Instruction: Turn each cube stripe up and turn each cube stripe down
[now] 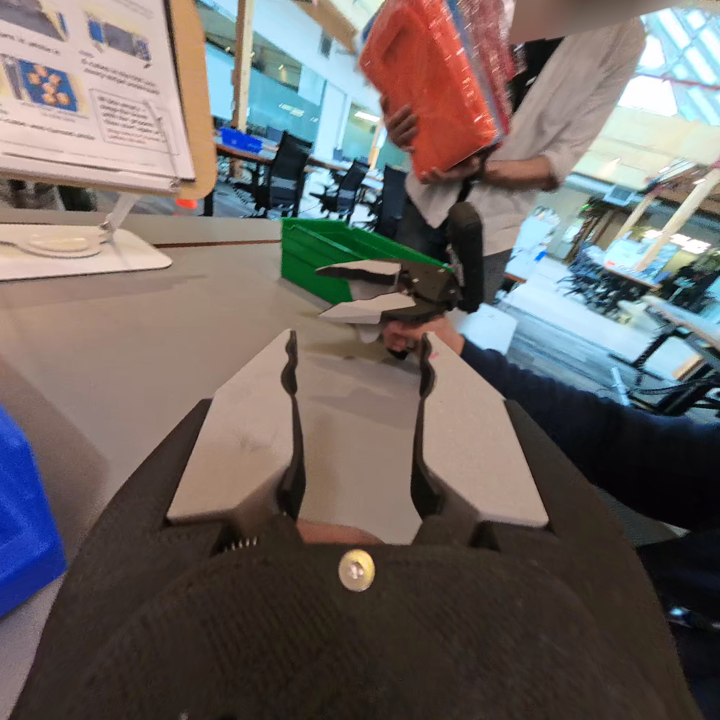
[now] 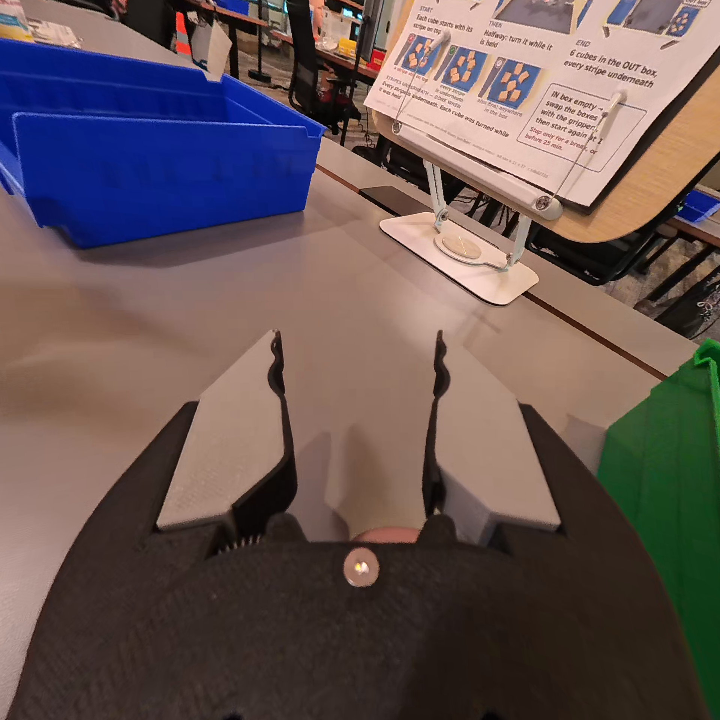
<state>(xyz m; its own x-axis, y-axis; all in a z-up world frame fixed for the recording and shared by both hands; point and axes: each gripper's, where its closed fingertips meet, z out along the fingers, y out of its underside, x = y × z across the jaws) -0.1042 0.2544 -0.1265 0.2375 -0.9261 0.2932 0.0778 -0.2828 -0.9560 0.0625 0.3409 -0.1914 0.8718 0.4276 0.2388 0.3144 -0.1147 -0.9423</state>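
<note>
My left gripper point(image 1: 356, 339) and right gripper point(image 2: 356, 339) both have their jaws spread wide, holding nothing. I see no cubes anywhere; maybe they're inside the blue bin point(image 2: 156, 171) or green bin point(image 1: 311, 249). Reaching in blind, I might knock a bin askew. The grey tabletop point(image 2: 350, 272) is smooth, in an open office with an instruction stand point(image 2: 459, 249).

My left wrist camera sits low over the grey table point(image 1: 117, 350), facing the green bin point(image 1: 311, 253) and the right gripper point(image 1: 331, 292). My right one faces the blue bin point(image 2: 156, 175). Both catch the document stand point(image 2: 467, 257)
</note>
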